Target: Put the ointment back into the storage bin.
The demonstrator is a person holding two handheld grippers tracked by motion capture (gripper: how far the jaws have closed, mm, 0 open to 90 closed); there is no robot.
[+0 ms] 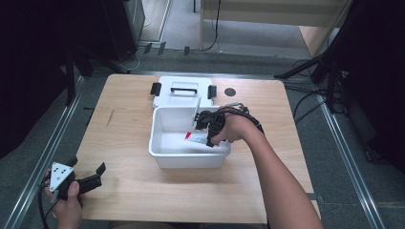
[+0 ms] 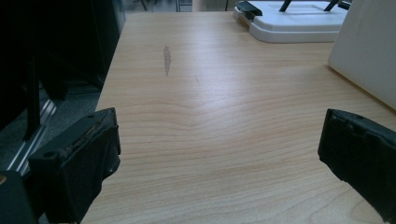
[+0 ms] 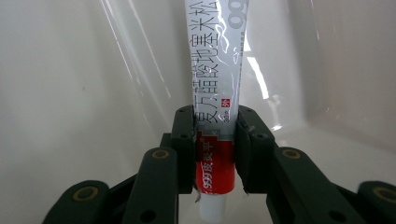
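I see a flat white-and-red printed ointment tube [image 3: 216, 100] inside the white rectangular plastic box [image 1: 160, 152], clamped across its red band near the white cap by my right gripper [image 3: 215, 149]; the box's white lid [image 1: 181, 88] lies just behind.

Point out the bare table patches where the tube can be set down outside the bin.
Free: the wide wood strip left of the white bin, up to the table edge, and the front strip between the bin and the left gripper. Crowded: behind the bin, where the lid lies, and inside it, where the right gripper holds the tube.
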